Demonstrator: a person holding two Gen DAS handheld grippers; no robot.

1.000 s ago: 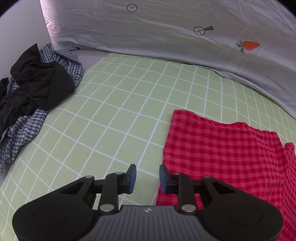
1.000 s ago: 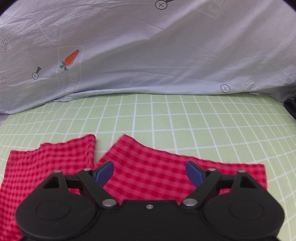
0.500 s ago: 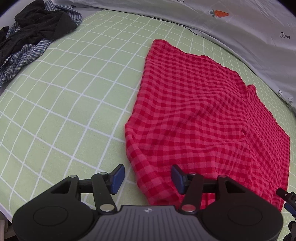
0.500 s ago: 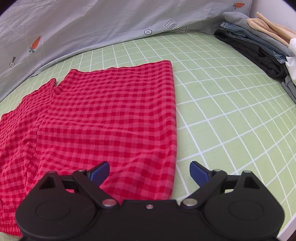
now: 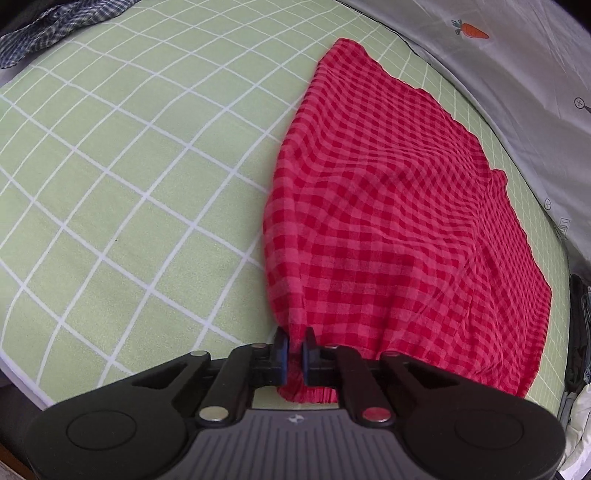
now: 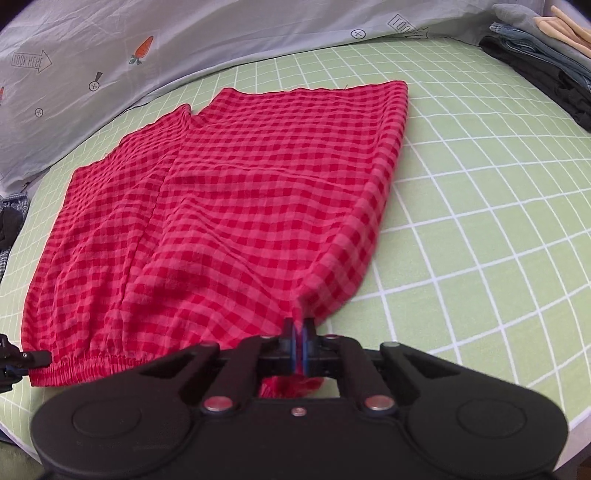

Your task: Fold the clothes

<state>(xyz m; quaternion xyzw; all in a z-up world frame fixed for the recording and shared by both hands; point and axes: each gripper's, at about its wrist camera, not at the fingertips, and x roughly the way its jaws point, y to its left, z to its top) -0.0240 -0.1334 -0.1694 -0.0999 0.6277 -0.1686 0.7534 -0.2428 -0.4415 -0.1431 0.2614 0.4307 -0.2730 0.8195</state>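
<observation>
Red checked shorts lie spread on the green grid bedsheet, legs pointing away, elastic waistband nearest me. My left gripper is shut on the waistband's left corner. My right gripper is shut on the waistband's right corner of the shorts, and the cloth there is pulled up slightly. The left gripper's tip shows at the left edge of the right wrist view.
A grey printed duvet runs along the far side of the bed. A stack of folded clothes sits at the far right. A heap of unfolded dark and plaid clothes lies at the far left. The bed's near edge is just below the grippers.
Both grippers were open above the waistband half a second ago. Now both have moved down to the near corners and shut on the waistband.
</observation>
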